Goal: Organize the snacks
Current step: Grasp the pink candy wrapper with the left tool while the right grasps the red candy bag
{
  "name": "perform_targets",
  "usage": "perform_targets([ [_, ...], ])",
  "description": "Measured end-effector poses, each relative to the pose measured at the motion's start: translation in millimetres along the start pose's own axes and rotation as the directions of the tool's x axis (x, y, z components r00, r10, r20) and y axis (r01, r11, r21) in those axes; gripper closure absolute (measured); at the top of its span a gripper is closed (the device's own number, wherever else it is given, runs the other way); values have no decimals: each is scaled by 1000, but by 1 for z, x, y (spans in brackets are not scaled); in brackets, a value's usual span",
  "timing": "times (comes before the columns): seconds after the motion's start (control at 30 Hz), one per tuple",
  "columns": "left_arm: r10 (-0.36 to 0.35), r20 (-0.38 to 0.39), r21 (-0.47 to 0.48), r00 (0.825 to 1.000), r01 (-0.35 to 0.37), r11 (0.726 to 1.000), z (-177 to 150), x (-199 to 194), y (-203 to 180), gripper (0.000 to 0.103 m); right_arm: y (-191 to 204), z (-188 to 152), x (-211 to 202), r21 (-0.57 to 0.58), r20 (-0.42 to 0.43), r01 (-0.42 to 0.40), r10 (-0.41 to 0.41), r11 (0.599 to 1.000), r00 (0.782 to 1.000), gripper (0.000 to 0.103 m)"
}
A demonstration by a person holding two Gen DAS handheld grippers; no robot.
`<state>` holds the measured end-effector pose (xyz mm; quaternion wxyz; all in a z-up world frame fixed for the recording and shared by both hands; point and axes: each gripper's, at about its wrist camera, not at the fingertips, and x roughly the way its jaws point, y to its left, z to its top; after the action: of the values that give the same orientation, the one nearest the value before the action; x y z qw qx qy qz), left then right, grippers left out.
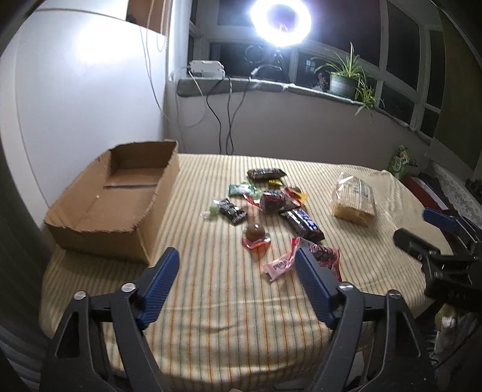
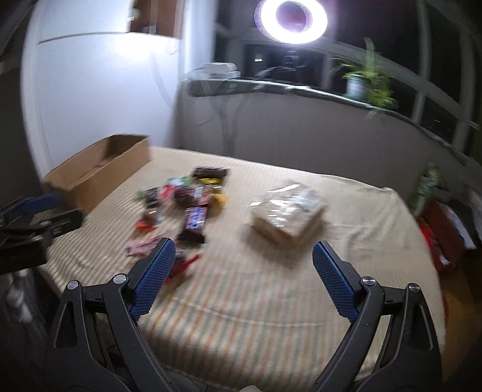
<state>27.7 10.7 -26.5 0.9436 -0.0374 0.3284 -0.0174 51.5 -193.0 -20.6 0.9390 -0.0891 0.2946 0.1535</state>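
An empty cardboard box (image 1: 111, 196) sits at the left of the striped table (image 1: 226, 301). A heap of small snacks lies mid-table: a dark chocolate bar (image 1: 302, 224), a round brown candy (image 1: 255, 232), a pink wrapper (image 1: 278, 265), a green packet (image 1: 241, 189). A clear-wrapped cracker pack (image 1: 354, 199) lies to their right. My left gripper (image 1: 236, 259) is open and empty, above the table's near side. My right gripper (image 2: 244, 250) is open and empty, just short of the cracker pack (image 2: 287, 211); its view is blurred. The box (image 2: 99, 169) shows at its left.
A ring light (image 1: 280, 21), cables and a potted plant (image 1: 343, 78) stand on the window sill behind the table. A green bag (image 1: 399, 161) and red items (image 2: 442, 232) lie off the table's right edge. The right gripper also shows in the left wrist view (image 1: 442, 229).
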Motion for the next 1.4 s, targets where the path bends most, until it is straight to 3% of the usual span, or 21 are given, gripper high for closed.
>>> perform_targets([
  [0.13, -57, -49, -12, 997, 57, 998, -2, 15, 1, 42, 18, -1, 16, -70, -58, -132, 128, 989, 990, 23],
  [0.37, -136, -103, 10, 985, 138, 990, -4, 30, -3, 52, 44, -3, 47, -180, -153, -245, 219, 953, 964, 38],
  [0.73, -176, -207, 121, 962, 203, 972, -1, 64, -9, 59, 40, 2, 99, -127, -292, -373, 325, 919, 900, 41],
  [0.9, -201, -236, 154, 951, 241, 958, 3, 74, -13, 60, 41, 1, 108, -123, -340, -417, 357, 901, 870, 60],
  [1.13, -194, -276, 227, 941, 260, 938, 0, 88, -24, 60, 36, -2, 114, -79, -371, -428, 371, 901, 851, 66],
  [1.4, -187, -314, 327, 931, 291, 899, 0, 104, -37, 61, 18, -6, 112, -22, -381, -410, 371, 912, 847, 68],
])
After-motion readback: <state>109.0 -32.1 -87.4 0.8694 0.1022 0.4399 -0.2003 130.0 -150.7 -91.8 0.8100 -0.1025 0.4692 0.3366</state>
